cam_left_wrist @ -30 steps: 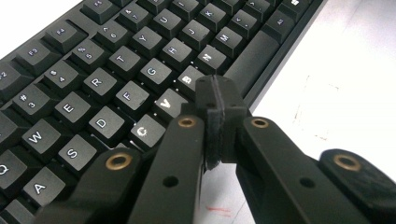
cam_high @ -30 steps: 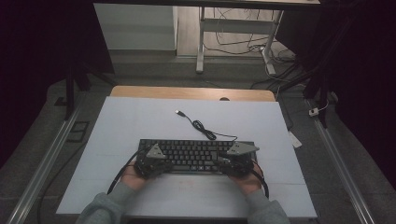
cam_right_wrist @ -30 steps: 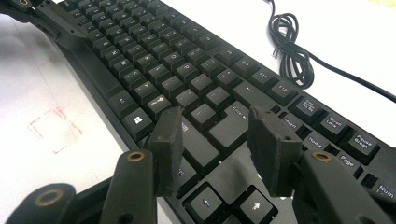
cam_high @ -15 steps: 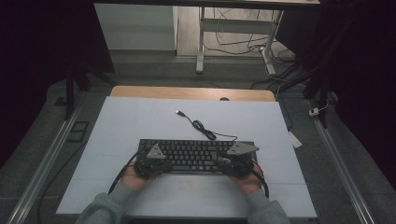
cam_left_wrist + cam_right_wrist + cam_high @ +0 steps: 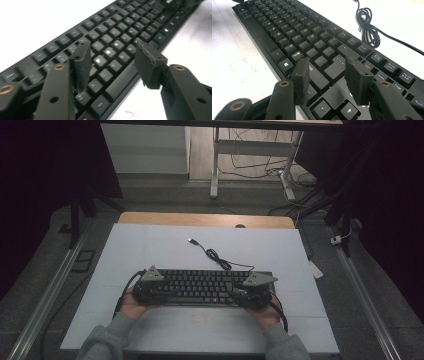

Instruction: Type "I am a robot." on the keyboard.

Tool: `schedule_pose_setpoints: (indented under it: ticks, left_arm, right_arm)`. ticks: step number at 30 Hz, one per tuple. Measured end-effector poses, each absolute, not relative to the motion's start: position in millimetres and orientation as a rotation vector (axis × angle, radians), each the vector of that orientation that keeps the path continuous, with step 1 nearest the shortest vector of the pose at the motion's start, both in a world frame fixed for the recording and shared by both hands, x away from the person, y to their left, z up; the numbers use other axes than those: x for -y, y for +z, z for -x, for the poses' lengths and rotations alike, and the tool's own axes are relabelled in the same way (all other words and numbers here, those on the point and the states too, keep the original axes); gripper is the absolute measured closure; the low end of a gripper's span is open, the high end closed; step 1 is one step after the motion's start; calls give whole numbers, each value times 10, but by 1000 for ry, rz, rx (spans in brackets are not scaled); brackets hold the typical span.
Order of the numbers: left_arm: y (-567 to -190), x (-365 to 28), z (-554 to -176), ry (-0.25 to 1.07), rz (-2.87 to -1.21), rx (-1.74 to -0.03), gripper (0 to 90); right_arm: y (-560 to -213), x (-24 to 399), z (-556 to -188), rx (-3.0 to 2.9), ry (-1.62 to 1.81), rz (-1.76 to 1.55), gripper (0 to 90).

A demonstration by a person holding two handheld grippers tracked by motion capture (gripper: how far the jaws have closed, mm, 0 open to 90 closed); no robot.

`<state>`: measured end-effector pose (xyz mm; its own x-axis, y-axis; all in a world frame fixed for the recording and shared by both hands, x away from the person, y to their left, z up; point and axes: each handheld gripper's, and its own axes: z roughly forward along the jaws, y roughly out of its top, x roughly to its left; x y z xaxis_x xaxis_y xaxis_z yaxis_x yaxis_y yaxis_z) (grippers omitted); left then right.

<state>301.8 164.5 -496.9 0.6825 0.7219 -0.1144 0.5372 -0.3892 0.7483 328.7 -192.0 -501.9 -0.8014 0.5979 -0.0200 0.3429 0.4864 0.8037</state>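
Between your two tongs: the black keyboard (image 5: 200, 287) lies flat on the white table (image 5: 150, 245), one tong at each of its ends.
Left tong: your left gripper (image 5: 112, 65) has just been opening; its jaws now stand well apart above the keys at that end, nothing pinched between the pads.
Right tong: your right gripper (image 5: 327, 80) also stands wide, hovering over the Enter and arrow keys, pads clear of the caps as far as its own view shows.
Step in hand: you seem to be between grips, both tongs poised over the ends with nothing held.
Next move: my guess is you need each tong to straddle an end or edge of the case rather than the keycaps, then close both evenly so it lifts level.
Long axis: it runs straight from one tong to the other, side to side across the table in the high view.
Facing: keys up, space-bar edge toward you.
Cable: the cord (image 5: 220, 258) leaves the far edge, beyond your right tong, coils once and ends in a loose plug (image 5: 191, 240).
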Motion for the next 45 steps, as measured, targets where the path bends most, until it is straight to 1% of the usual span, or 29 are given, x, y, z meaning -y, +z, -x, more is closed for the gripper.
schedule_pose_setpoints:
  ticks: [6, 11, 25, 31, 34, 39, 45]
  left_arm:
    - [-4963, -1731, -3049, 290, -2077, -1012, 402]
    - [-4957, -1767, -3058, 289, -2075, -1027, 388]
    - [-4945, -1798, -3061, 301, -2070, -1036, 391]
    - [-4961, -1842, -3080, 309, -2073, -1052, 412]
    - [-4969, -1864, -3086, 315, -2072, -1060, 442]
    - [-4994, -1889, -3101, 317, -2082, -1065, 526]
    - [-5045, -1914, -3121, 321, -2110, -1080, 688]
  right_arm:
    - [-5020, 1924, -3291, -2435, 1224, -797, 550]
    - [-5022, 1918, -3288, -2437, 1215, -793, 548]
    - [-5025, 1917, -3290, -2439, 1206, -796, 548]
    - [-5028, 1913, -3290, -2443, 1203, -793, 548]
    - [-5028, 1913, -3290, -2443, 1202, -793, 547]
    - [-5029, 1913, -3290, -2443, 1201, -794, 547]
    - [-5030, 1910, -3290, -2444, 1201, -797, 546]
